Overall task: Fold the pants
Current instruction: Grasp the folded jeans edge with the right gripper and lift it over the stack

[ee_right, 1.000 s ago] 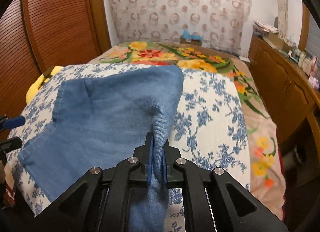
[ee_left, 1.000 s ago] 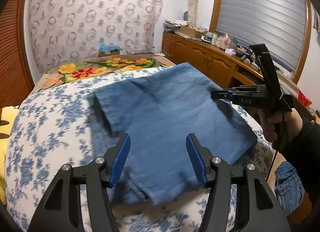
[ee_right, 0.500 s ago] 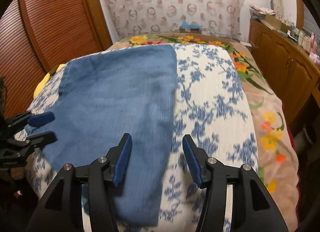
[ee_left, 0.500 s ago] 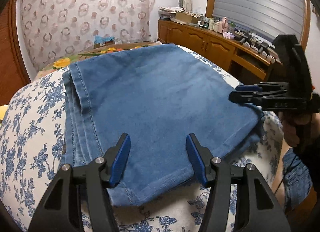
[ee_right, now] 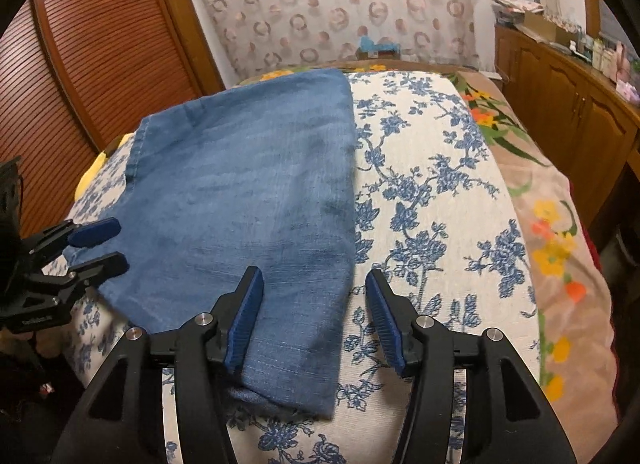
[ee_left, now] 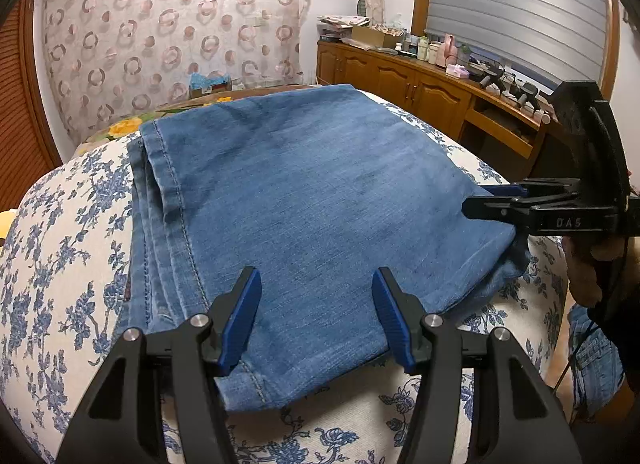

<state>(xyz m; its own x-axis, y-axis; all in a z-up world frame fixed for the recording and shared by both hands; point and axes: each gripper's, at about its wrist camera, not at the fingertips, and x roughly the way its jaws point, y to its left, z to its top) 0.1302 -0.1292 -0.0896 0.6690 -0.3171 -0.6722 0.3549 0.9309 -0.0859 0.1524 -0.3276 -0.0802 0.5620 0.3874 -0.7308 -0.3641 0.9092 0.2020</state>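
Raised letters reading "DAS" mark the body of the right hand-held gripper [ee_left: 496,199], seen side-on from the left wrist view; small print on the left hand-held gripper [ee_right: 100,248] in the right wrist view is too fine to read. Folded blue denim pants [ee_left: 320,203] lie flat on a bed [ee_right: 432,191] covered in a white quilt with blue flowers, over a bedspread [ee_right: 560,232] of orange and yellow blooms. Both hand-held grippers stand with jaws apart and nothing pressed between them; the right one's jaws have just been opening, and the pants' edge lies under its gap. A ring-patterned curtain [ee_left: 172,31], a wooden sideboard [ee_left: 420,83] crowded with small items, a slatted blind [ee_left: 516,3] and a louvred wooden door [ee_right: 92,59] line the room.
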